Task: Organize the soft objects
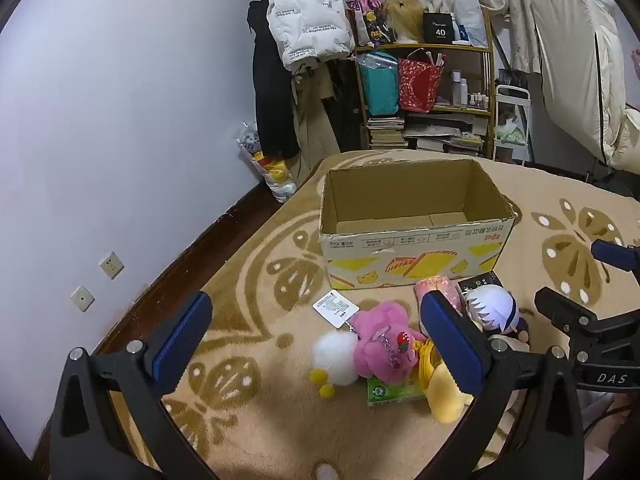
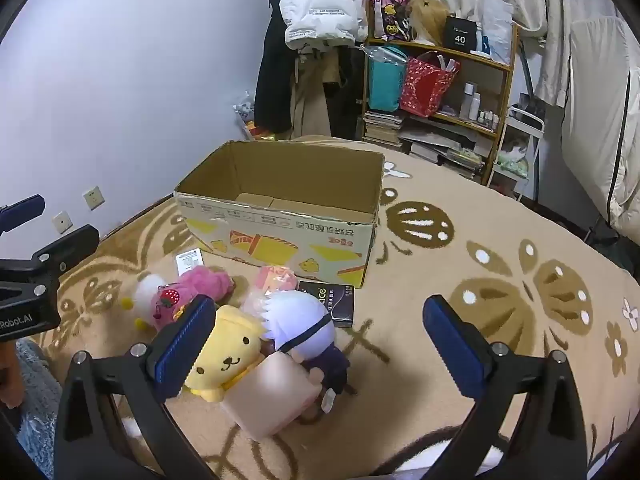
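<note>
An open cardboard box (image 1: 416, 240) (image 2: 280, 232) stands on the patterned blanket, nothing in it. In front of it lies a pile of soft toys: a pink plush (image 1: 384, 344) (image 2: 200, 288) with a white pom-pom, a yellow dog plush (image 2: 230, 354) (image 1: 444, 396), a white-haired doll (image 2: 300, 324) (image 1: 490, 306) and a pale pink cushion block (image 2: 272, 396). My left gripper (image 1: 316, 344) hangs open above the pink plush, touching nothing. My right gripper (image 2: 320, 344) is open over the doll and the cushion block, its left pad (image 2: 186, 344) beside the yellow plush.
A green packet (image 1: 394, 392) lies under the pink plush, a black box (image 2: 332, 304) and a pink wrapped item (image 2: 276, 278) near the carton. The blanket (image 2: 500, 280) spreads free to the right. A shelf (image 1: 424, 92), hanging coats (image 1: 304, 20) and the wall stand behind.
</note>
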Motion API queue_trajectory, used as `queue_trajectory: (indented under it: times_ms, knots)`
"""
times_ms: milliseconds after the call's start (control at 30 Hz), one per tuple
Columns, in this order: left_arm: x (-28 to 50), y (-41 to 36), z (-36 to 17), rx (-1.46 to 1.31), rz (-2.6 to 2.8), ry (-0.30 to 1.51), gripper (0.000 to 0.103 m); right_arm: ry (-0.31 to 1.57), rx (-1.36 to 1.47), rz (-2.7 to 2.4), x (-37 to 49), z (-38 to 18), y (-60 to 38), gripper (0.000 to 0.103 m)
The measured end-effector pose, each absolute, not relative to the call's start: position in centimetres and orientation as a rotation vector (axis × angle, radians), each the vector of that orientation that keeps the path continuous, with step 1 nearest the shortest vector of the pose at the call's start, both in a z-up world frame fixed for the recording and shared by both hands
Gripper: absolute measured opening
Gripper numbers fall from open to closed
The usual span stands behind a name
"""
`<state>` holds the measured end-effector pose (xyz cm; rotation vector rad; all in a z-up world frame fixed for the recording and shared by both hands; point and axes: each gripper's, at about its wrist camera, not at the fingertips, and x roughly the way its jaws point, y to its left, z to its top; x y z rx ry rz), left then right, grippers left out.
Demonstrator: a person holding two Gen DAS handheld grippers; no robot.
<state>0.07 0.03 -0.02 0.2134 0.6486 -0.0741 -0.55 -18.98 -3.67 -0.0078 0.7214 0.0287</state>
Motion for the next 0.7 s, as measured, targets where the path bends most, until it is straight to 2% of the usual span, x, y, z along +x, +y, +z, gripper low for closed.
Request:
queue_trajectory:
  times_ms: [700]
  knots:
    - [0.13, -0.29, -0.31, 0.236, -0.072, 0.648, 0.103, 0.742, 0.036, 0.032, -0.61, -3.98, -19.58, 0.103]
